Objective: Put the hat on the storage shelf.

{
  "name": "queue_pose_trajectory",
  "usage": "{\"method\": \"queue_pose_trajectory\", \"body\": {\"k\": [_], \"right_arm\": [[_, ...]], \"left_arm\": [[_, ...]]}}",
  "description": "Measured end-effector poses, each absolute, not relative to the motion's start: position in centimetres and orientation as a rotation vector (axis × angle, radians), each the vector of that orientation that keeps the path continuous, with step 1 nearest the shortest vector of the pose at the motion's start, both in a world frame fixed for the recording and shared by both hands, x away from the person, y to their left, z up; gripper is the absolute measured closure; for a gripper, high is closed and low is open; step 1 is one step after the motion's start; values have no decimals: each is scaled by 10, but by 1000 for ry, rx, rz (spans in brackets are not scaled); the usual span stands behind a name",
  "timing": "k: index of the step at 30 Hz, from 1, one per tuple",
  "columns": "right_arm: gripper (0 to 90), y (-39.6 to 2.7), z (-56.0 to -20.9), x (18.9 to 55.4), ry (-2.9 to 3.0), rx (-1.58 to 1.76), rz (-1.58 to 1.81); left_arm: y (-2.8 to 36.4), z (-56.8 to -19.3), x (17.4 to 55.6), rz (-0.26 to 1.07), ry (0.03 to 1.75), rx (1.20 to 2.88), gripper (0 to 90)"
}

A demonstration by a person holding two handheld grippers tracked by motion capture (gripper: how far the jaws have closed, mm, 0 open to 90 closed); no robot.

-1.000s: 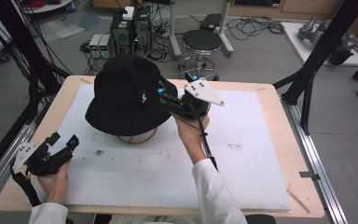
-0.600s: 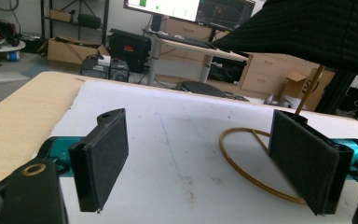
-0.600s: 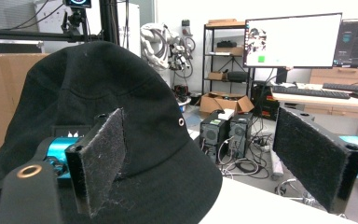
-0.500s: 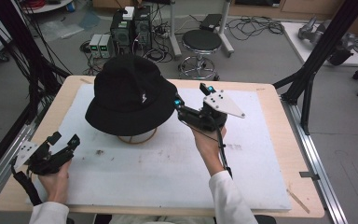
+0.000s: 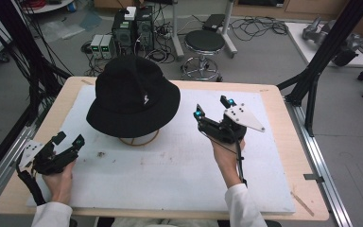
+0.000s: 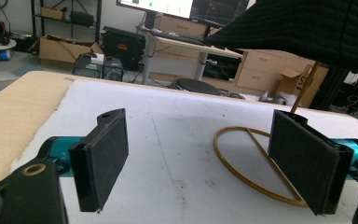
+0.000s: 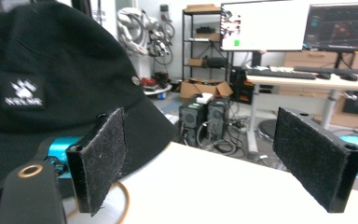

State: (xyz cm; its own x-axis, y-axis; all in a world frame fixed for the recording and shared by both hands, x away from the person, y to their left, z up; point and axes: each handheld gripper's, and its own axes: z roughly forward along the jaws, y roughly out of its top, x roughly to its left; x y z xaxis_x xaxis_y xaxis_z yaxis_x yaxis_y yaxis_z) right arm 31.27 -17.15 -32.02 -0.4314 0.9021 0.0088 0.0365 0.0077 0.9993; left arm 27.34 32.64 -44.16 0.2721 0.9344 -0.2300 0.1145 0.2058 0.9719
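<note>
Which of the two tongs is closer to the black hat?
The right tongs. They sit open just beside the hat's brim, while the left tongs rest farther off, near the front left corner of the table.

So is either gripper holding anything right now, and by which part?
Nothing is held. The left gripper and right gripper are both open, apart from the black hat on its stand.

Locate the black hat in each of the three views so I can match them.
High view: the hat sits on a wire stand, left of centre on the white mat.
Left gripper view: its brim fills the top right corner, above the stand's ring.
Right gripper view: it covers the left side, logo patch facing the camera.
Shared landmark: the stand's wire ring.
</note>
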Motion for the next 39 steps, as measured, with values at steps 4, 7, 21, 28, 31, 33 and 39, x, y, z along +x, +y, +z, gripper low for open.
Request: {"method": "queue_pose_trajectory", "body": {"k": [4,7,21,28,31,33,39], "right_arm": [[170,-183,-326,309,1545,1022,1500],[169,-191,-330,306,1529,1050,1499],[158,-223,-358,295,1521,1165,1373],[140,-236,-368,286,1491,1209,1319],[140,-243,-374,283,1488,1240,1299],[140,-248,-379,281,1481,1258,1286],[141,-257,-393,274,1448,1280,1243]], "left_arm": [[326,-442,274,796,1151,1227,203],[326,-442,274,796,1152,1226,203],[326,-442,274,800,1154,1227,203],[326,-442,274,799,1151,1227,203],[326,-442,274,799,1154,1226,203],[326,-442,274,800,1155,1226,203],[326,-442,274,801,1156,1228,203]]}}
